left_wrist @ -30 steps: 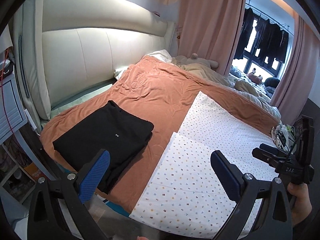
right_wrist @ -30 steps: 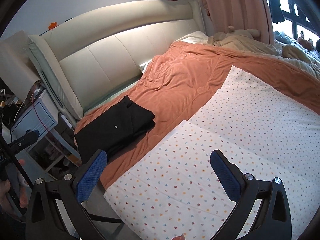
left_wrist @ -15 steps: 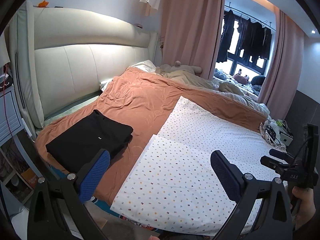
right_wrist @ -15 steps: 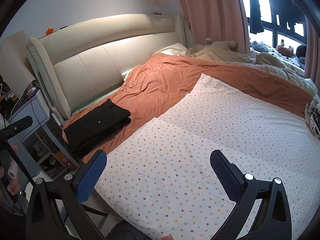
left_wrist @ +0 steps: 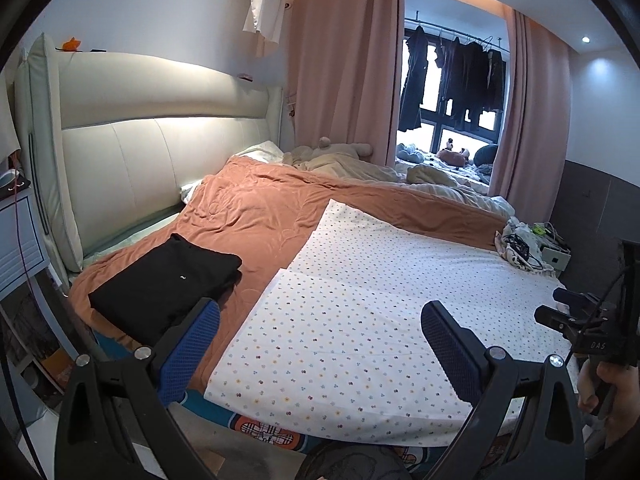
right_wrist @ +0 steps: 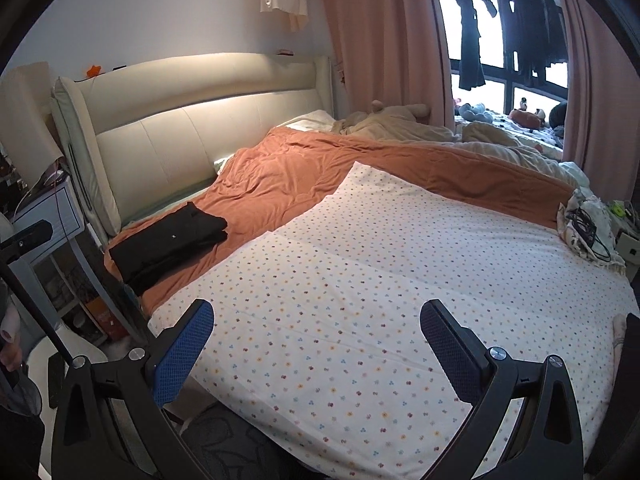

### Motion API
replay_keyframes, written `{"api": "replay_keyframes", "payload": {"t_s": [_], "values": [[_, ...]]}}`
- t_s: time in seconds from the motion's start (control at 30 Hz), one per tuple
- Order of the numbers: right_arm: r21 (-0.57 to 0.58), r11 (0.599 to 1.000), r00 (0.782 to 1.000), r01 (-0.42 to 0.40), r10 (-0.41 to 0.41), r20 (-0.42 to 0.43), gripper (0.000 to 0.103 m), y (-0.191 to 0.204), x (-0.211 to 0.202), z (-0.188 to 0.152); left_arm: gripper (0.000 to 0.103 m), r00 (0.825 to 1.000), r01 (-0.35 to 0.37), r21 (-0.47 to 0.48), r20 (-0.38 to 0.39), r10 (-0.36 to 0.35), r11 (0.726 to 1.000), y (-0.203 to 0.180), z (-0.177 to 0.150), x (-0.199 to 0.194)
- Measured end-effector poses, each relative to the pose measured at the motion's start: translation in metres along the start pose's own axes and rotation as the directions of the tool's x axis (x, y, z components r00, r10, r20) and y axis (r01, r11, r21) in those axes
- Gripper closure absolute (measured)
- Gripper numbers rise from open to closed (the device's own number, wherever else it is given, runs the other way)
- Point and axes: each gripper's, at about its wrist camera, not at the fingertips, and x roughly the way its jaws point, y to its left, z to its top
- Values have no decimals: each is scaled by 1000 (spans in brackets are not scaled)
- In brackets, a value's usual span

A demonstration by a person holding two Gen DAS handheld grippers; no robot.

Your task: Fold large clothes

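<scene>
Left wrist — one dotted sheet (left_wrist: 384, 304), seemingly folded.

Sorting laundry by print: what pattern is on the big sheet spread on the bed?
White sheet with small multicoloured dots; clearest in the right wrist view.

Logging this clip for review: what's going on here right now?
A person holds two grippers above a bed. The left gripper and right gripper are both open and hold nothing. A white dotted sheet lies spread flat on the orange blanket, with one folded layer showing. A folded black garment sits beside it, nearer the headboard.
</scene>
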Motion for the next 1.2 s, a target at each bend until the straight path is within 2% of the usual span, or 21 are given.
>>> {"api": "replay_keyframes", "payload": {"t_s": [0.33, 0.47, 0.6, 0.87, 1.2], "values": [[18, 1000, 998, 24, -24, 54, 0, 19, -46, -47, 0, 999, 40, -46, 12, -39, 998, -3, -40, -30], [41, 999, 997, 35, -38, 72, 0, 23, -61, -68, 0, 999, 16, -36, 35, -14, 999, -3, -52, -43], [57, 997, 995, 48, -52, 80, 0, 25, -66, -86, 0, 1000, 10, -9, 25, -10, 1000, -7, -61, -46], [58, 997, 995, 45, -50, 87, 0, 36, -59, -89, 0, 1000, 11, 31, 26, -12, 999, -19, -65, -51], [73, 996, 994, 57, -63, 85, 0, 31, -61, -92, 0, 999, -7, 22, 46, 6, 1000, -19, -65, -63]]}}
